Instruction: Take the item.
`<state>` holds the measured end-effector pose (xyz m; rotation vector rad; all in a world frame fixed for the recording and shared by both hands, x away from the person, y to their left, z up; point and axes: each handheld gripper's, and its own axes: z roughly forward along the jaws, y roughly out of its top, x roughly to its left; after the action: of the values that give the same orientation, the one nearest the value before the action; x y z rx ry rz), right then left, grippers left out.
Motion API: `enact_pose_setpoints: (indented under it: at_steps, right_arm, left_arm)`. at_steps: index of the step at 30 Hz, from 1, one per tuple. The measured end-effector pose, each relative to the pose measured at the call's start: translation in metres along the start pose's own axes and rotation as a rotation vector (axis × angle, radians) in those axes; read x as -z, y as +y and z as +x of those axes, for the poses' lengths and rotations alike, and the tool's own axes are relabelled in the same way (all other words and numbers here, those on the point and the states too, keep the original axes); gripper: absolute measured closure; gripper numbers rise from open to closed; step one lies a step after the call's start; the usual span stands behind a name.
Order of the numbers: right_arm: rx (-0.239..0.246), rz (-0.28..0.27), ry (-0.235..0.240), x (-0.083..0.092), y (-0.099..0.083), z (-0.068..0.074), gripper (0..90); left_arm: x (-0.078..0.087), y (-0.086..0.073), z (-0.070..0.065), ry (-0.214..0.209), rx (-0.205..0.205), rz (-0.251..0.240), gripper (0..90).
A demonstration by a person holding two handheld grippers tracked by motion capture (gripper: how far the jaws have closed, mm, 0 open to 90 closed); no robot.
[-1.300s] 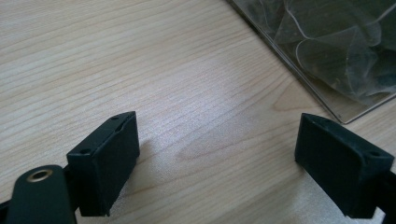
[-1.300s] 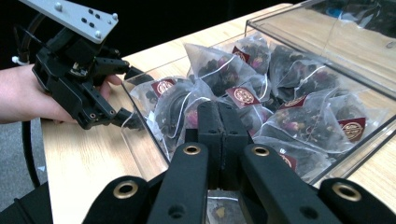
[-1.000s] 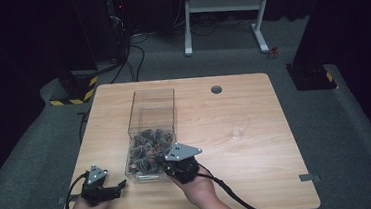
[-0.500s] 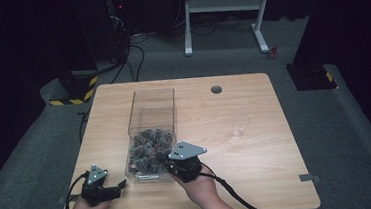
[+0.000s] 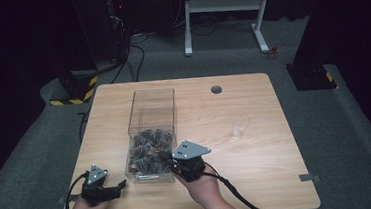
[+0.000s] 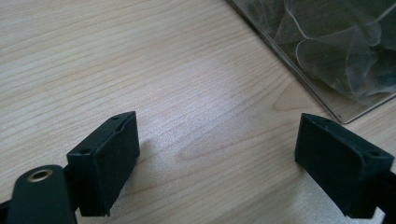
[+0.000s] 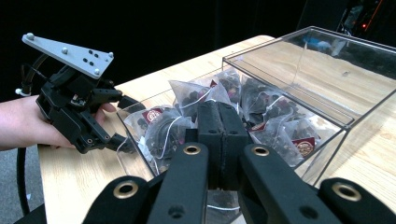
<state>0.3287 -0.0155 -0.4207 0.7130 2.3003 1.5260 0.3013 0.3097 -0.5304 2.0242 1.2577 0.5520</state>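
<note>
Two grippers flank the clear box [image 5: 151, 132] of tea bags [image 7: 280, 126]. Since a second ago, little has shifted: the right gripper [image 7: 218, 126], jaws pressed together and empty, hovers at the box's near rim; the left gripper [image 6: 219, 154] rests open on the table [image 5: 255, 129]. No bag is picked yet.

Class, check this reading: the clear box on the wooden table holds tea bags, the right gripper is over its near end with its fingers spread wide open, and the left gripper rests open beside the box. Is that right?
One slip: the right gripper has its fingers pressed together, not spread, as the right gripper view shows. The clear box does hold tea bags, and the left gripper is open beside it.
</note>
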Motion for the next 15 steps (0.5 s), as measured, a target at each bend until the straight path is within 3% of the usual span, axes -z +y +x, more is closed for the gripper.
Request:
enact_pose_setpoints:
  at_steps: [15]
  right_arm:
    - [-0.015, -0.008, -0.038, 0.016, -0.005, -0.012, 90.0]
  left_arm:
    - [0.0, 0.0, 0.0, -0.001, -0.001, 0.0, 14.2]
